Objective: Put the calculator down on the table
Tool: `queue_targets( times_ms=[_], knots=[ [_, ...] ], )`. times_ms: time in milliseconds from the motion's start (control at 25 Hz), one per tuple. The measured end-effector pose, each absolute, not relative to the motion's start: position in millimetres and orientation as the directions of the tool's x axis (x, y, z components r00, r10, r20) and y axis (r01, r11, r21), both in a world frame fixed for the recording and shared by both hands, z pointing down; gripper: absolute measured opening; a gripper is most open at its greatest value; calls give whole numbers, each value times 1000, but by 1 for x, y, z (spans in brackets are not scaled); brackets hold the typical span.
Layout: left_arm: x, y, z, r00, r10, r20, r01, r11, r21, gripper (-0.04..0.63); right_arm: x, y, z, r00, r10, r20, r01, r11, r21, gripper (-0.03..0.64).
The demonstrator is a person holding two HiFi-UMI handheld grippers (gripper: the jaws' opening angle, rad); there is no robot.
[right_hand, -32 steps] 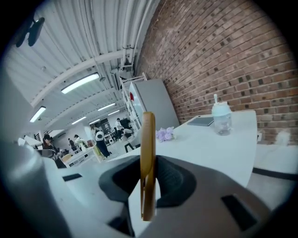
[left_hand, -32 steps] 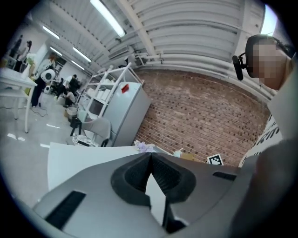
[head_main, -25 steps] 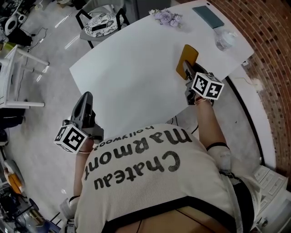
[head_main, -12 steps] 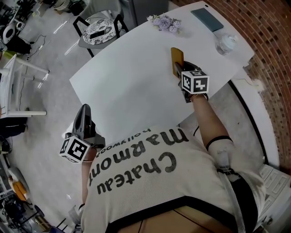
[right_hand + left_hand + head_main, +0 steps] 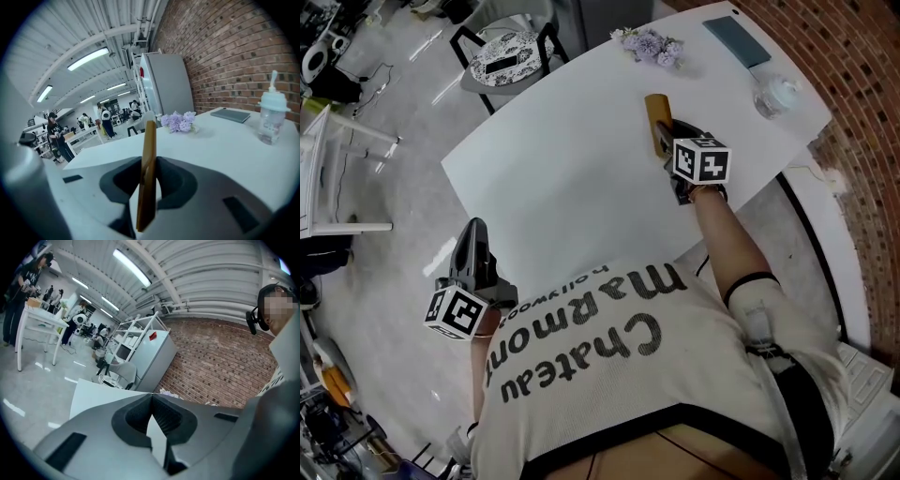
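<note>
The calculator (image 5: pixel 654 122) is a flat yellow-orange slab, held on edge above the right part of the white table (image 5: pixel 572 159). My right gripper (image 5: pixel 667 141) is shut on its near end. In the right gripper view the calculator (image 5: pixel 148 154) stands upright between the dark pads of the right gripper (image 5: pixel 149 187), and its top edge points toward the purple flowers (image 5: pixel 178 122). My left gripper (image 5: pixel 473 232) hangs off the table's near left edge, over the floor. Seen from its own camera, the left gripper (image 5: pixel 152 398) is shut, tips touching, with nothing in it.
At the table's far end lie purple flowers (image 5: pixel 652 42) and a teal notebook (image 5: pixel 729 39). A clear plastic bottle (image 5: pixel 773 94) stands near the right edge. A chair with a patterned seat (image 5: pixel 502 52) is beyond the table. A brick wall (image 5: pixel 853 122) runs along the right.
My right gripper has carried the calculator left and farther over the table and rolled it, so it now shows edge-on. My left gripper has sunk a little beside the table.
</note>
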State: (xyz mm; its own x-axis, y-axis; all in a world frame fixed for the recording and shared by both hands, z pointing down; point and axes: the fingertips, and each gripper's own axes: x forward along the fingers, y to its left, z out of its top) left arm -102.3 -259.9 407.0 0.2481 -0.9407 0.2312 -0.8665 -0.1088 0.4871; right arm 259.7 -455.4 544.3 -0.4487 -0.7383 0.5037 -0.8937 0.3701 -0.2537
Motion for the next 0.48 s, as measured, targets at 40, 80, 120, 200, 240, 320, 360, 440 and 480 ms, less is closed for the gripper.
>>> queue_targets(
  times_ms=[40, 80, 120, 200, 240, 320, 360, 440, 480],
  knots=[
    [-103, -260, 408, 241, -942, 234, -869, -102, 484, 3, 259, -458, 546, -450, -734, 509, -893, 367, -261, 94],
    [-105, -259, 409, 229, -944, 239, -874, -90, 478, 3, 258, -461, 548, -451, -728, 516, -892, 365, -265, 94],
    [-107, -257, 409, 214, -945, 246, -879, -77, 470, 2, 257, -462, 549, -454, -721, 524, -891, 366, -267, 94],
    [-114, -254, 410, 192, -949, 251, -885, -56, 463, 3, 253, -464, 554, -460, -704, 541, -888, 372, -271, 94],
    [-116, -254, 410, 188, -950, 248, -884, -53, 465, 3, 251, -465, 557, -462, -696, 550, -887, 373, -272, 94],
    [-120, -254, 413, 185, -953, 239, -882, -53, 469, 3, 250, -465, 564, -460, -685, 565, -888, 371, -273, 94],
    [-120, -254, 414, 180, -954, 241, -882, -49, 468, 3, 250, -464, 567, -459, -683, 568, -888, 367, -276, 94],
    [-120, -253, 414, 172, -954, 246, -883, -38, 468, 3, 250, -463, 570, -464, -682, 566, -886, 359, -293, 94],
    [-120, -253, 414, 169, -954, 248, -883, -35, 467, 3, 250, -462, 571, -469, -681, 563, -883, 356, -304, 94]
  ],
)
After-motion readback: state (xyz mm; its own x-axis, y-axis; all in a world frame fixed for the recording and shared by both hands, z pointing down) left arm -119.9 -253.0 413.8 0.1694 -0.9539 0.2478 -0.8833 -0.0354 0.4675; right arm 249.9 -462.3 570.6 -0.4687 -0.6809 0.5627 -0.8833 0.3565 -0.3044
